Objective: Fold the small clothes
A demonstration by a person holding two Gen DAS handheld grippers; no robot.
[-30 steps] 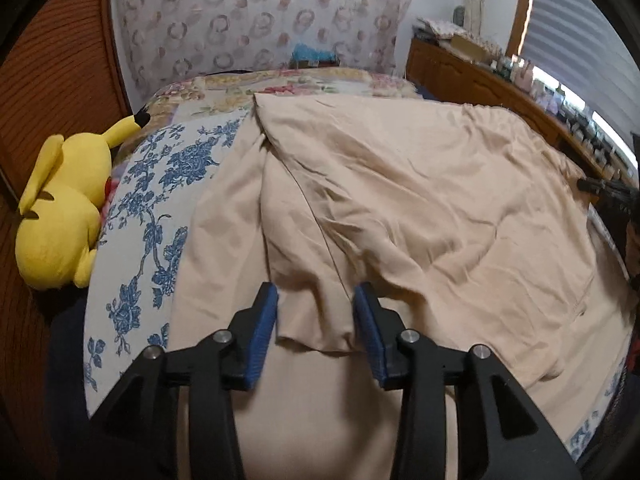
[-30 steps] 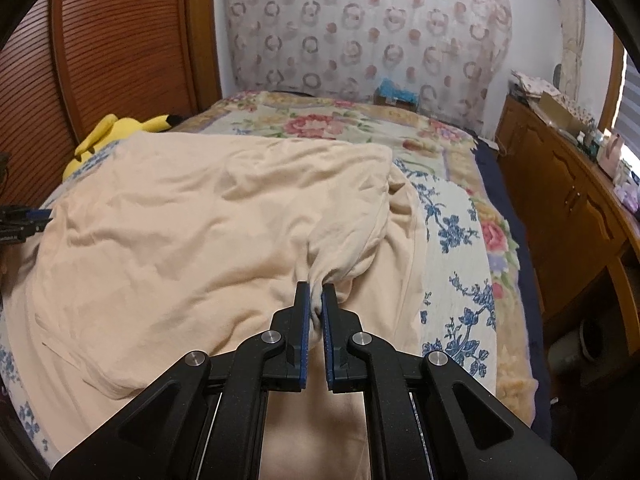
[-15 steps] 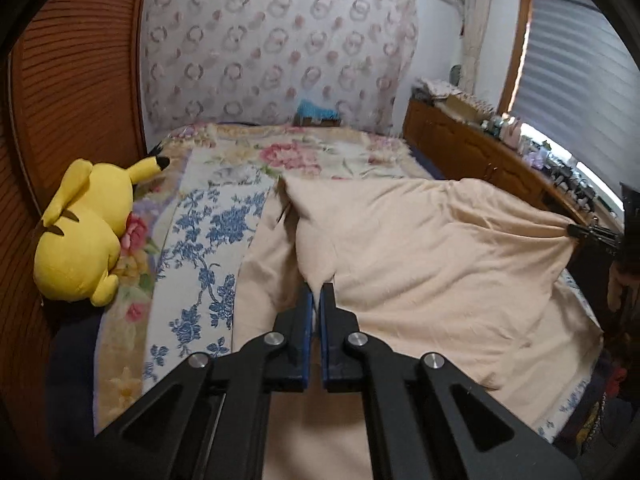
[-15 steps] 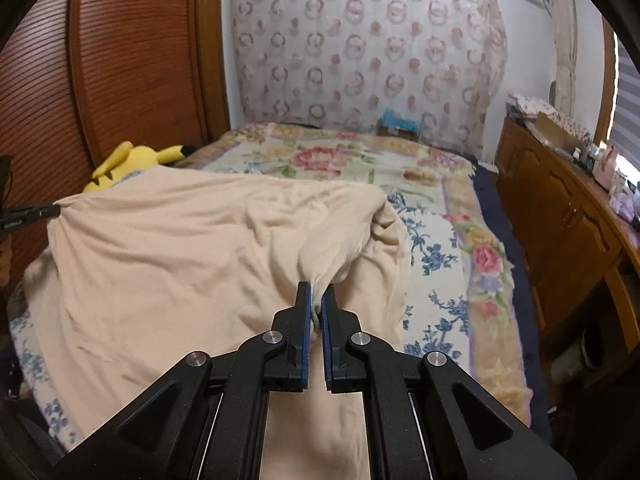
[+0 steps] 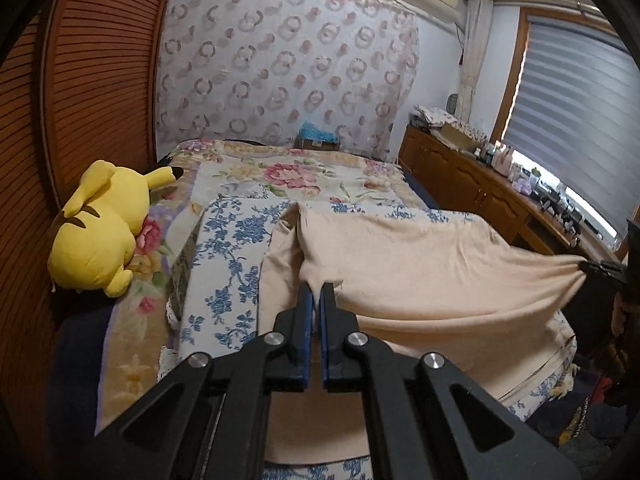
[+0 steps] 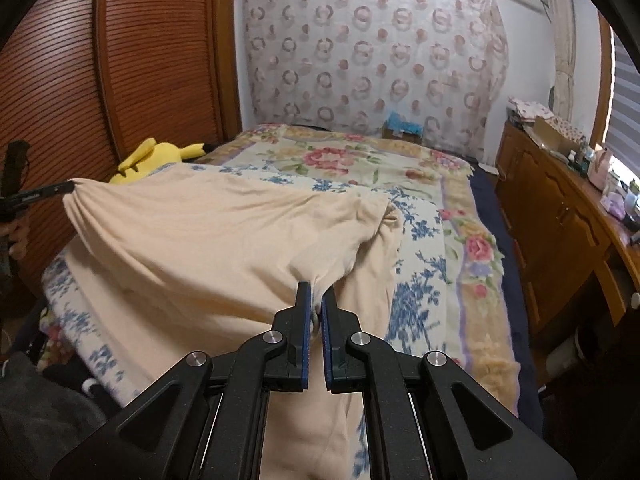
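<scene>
**Beige garment stretched over the bed**

A floral-covered bed [image 5: 280, 184] fills the room. Over its near end hangs the beige garment [image 5: 420, 264], pulled taut between both tongs. The left gripper [image 5: 316, 292] is clenched on one corner, the right gripper [image 6: 316, 294] on the other. A yellow plush toy [image 5: 100, 232] lies at the bed's left edge.

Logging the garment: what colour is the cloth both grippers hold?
Plain pale peach cloth, no pattern; clearest in the right wrist view.
</scene>
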